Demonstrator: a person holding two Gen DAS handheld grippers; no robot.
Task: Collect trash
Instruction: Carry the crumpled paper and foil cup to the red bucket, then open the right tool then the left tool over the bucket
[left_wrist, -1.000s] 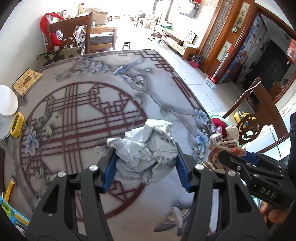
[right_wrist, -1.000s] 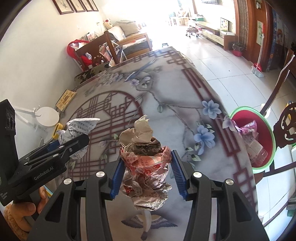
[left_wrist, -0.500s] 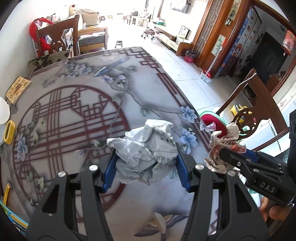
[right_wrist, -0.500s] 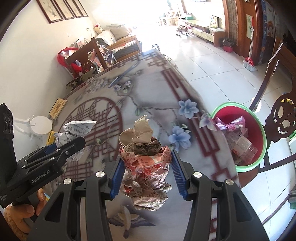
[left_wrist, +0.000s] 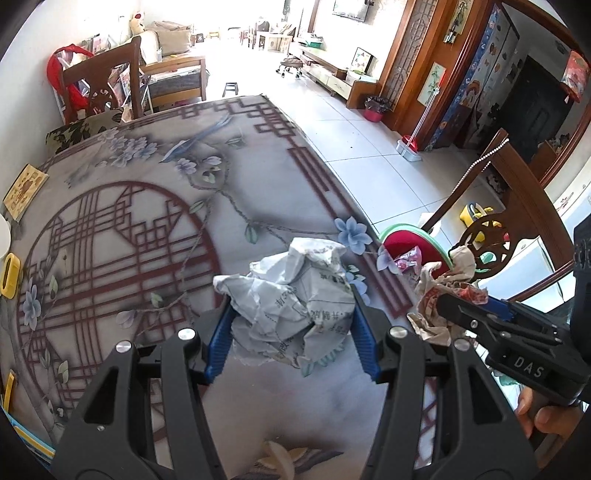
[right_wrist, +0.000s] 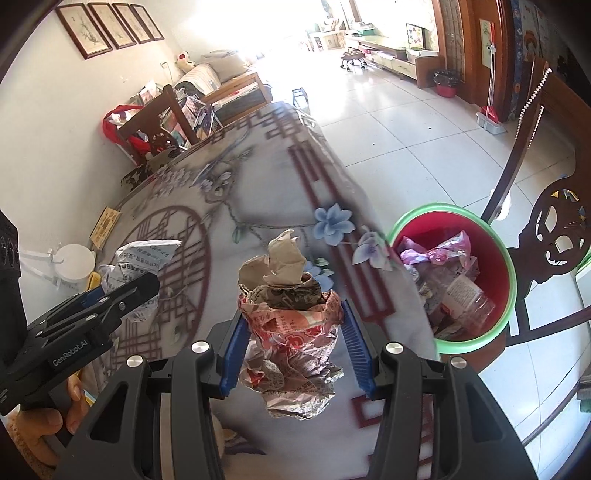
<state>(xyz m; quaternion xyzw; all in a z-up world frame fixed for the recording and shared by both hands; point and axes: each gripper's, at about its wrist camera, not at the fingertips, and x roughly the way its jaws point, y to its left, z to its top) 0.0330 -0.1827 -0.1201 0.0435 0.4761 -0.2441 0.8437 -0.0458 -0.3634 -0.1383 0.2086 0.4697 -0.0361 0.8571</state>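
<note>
My left gripper (left_wrist: 291, 328) is shut on a crumpled grey-white printed paper ball (left_wrist: 291, 295), held above the patterned tablecloth near the table's right edge. My right gripper (right_wrist: 297, 345) is shut on a crumpled red, white and brown paper wad (right_wrist: 291, 325), also above the table edge. A red bin with a green rim (right_wrist: 506, 258) stands on the floor just right of the table, with plastic wrappers and a bottle inside. The left wrist view shows the right gripper (left_wrist: 443, 299) with its wad at right, the bin (left_wrist: 406, 243) partly behind it. The right wrist view shows the left gripper (right_wrist: 147, 284) at left.
The table with the flower-and-lattice cloth (left_wrist: 147, 221) fills the near view. A carved wooden chair (right_wrist: 546, 221) stands right beside the bin. A yellow object (left_wrist: 9, 273) and a white round base (right_wrist: 74, 262) sit at the table's left side. Tiled floor (right_wrist: 406, 129) lies beyond.
Both grippers have carried their paper wads to the right across the table toward its edge. The bin has come nearer and shows more of its inside. Both grips are unchanged.
</note>
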